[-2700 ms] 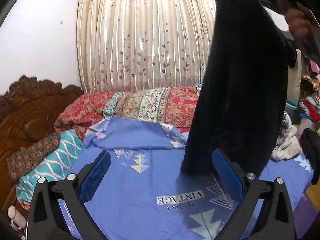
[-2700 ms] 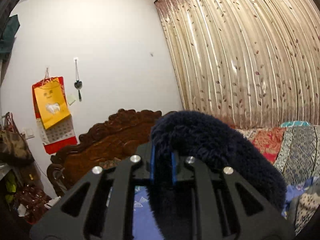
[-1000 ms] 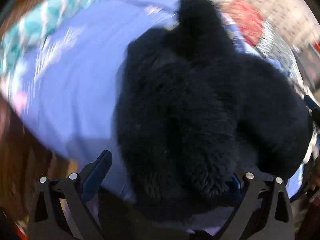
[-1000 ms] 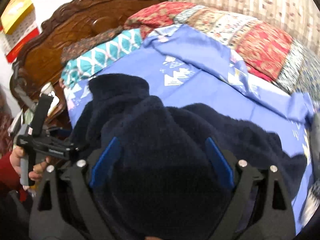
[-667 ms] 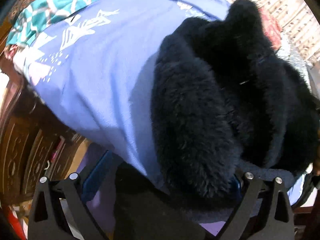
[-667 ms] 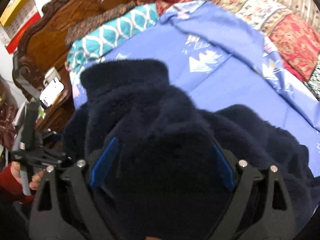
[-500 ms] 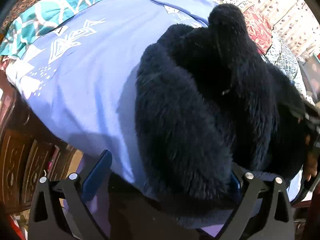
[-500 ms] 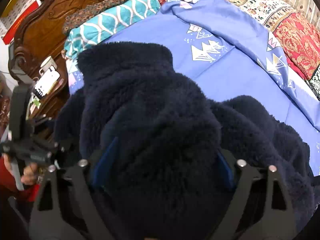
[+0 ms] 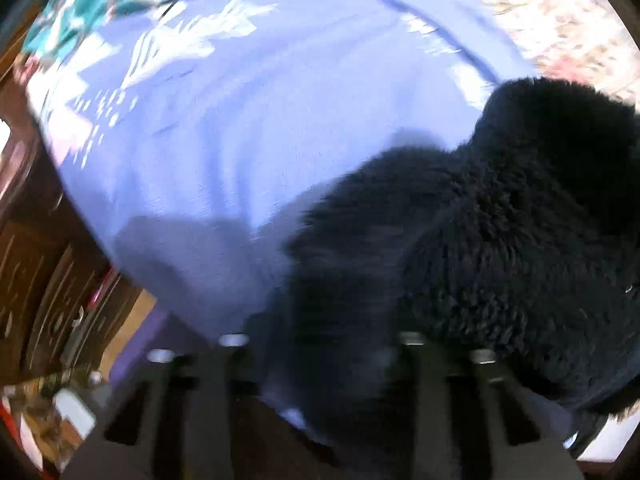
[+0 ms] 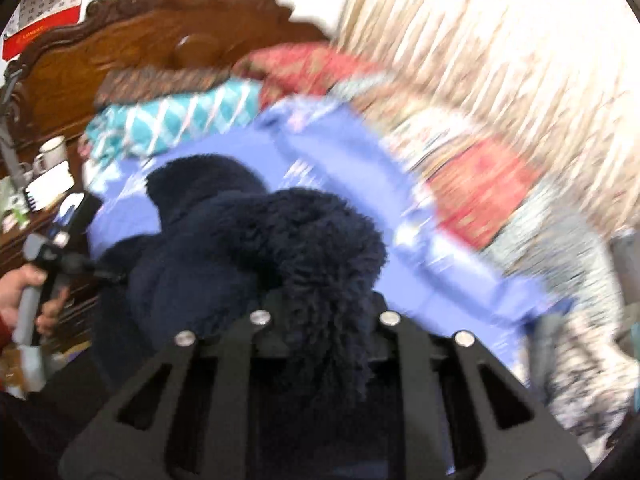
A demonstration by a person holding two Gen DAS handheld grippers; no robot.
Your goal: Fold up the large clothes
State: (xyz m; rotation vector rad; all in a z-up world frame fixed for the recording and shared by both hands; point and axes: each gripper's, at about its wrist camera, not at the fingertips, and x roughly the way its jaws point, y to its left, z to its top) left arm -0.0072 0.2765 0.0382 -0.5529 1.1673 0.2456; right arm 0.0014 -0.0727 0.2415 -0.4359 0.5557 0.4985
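A dark navy fleece garment (image 9: pixel 500 240) lies bunched on the blue bedsheet (image 9: pixel 248 128) near the bed's front edge. My left gripper (image 9: pixel 320 344) has its jaws drawn close together on the garment's near edge; the fleece covers the fingertips. In the right wrist view my right gripper (image 10: pixel 324 312) is shut on a thick fold of the same garment (image 10: pixel 304 240), which hides the pads. The left gripper and the hand that holds it (image 10: pixel 48 256) show at the left edge of that view. Both views are blurred by motion.
A carved wooden headboard (image 10: pixel 160 40) stands at the bed's head, with teal (image 10: pixel 176 120) and red patterned pillows (image 10: pixel 480 184) along it. A curtain (image 10: pixel 500 40) hangs behind. A side table with cups (image 10: pixel 48 152) stands left of the bed. A wooden bed frame (image 9: pixel 48 264) lies below the sheet's edge.
Both grippers were open over the bunched garment; now both have closed on it. The right gripper has tilted up toward the headboard, and the left view has shifted left.
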